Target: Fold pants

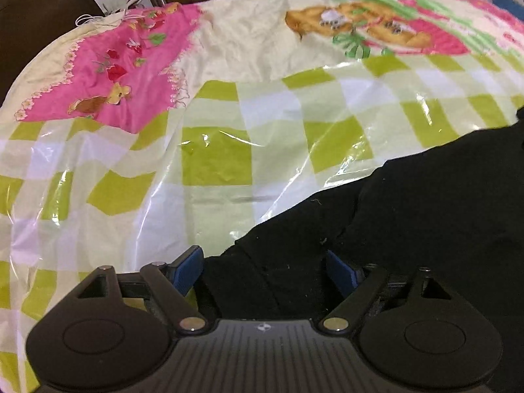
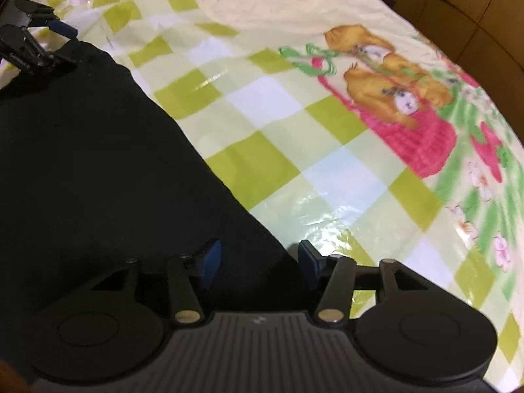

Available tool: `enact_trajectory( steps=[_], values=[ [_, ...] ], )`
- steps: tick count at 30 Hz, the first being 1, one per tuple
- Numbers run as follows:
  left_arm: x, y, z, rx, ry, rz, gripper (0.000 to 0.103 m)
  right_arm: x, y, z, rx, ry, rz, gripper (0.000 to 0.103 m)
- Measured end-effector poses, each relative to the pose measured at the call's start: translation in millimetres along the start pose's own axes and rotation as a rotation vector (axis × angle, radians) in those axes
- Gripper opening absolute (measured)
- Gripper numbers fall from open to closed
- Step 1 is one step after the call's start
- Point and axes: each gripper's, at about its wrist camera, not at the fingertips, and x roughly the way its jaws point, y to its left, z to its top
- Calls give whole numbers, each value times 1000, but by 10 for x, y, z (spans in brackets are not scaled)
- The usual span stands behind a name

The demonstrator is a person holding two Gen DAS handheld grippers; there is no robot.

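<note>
pants [image 1: 425,203] lie on the plastic sheet [image 1: 213,163] | sheet lies over the printed bedcover [image 1: 249,49] | left gripper [image 1: 265,271] at one edge of the pants, cloth between its spread fingers | right gripper [image 2: 258,262] at another pants edge, one finger over cloth, the other over sheet | cable [image 1: 95,18] beyond the bedcover's far corner

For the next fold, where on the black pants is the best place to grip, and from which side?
Probably at the two corners of the black pants along the straight edge bordering the bare checkered cover, pinching from above. That edge lies flat and exposed. The left gripper and right gripper already sit open over those ends, with cloth between the fingers but not pinched.
</note>
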Motion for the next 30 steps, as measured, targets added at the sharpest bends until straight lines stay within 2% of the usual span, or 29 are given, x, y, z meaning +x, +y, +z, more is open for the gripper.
enact_trajectory(
  steps=[2,4,6,8,10,12,16,21,24,26,30],
  values=[
    [-13,-9,30,7,-1,9,84,-14,-29,18,13,-9,2,51],
    [-29,-14,40,12,-3,15,55,-40,-22,16,-15,-19,-8,51],
    [18,-28,33,17,19,18,46,-46,3,-12,-26,-6,17,48],
    [46,-74,33,44,24,50,41,-35,53,-30,-36,-10,25,35],
    [56,-86,58,47,27,74,27,-19,104,-4,-48,-4,6,7],
    [20,-85,71,54,14,90,24,-38,145,17,-46,2,-29,4],
    [-180,-14,71,16,-38,97,22,-302,135,36,26,-68,-58,3],
    [-812,14,-71,-20,-167,77,22,-1090,290,-20,80,-205,-41,3],
    [-1307,58,-355,-68,-249,53,22,-1723,583,-160,86,-285,-17,3],
    [-1632,70,-658,-105,-292,37,22,-2101,850,-341,95,-326,10,3],
    [-2007,35,-1336,-178,-313,-2,22,-2514,1479,-782,103,-326,73,3]
  ],
)
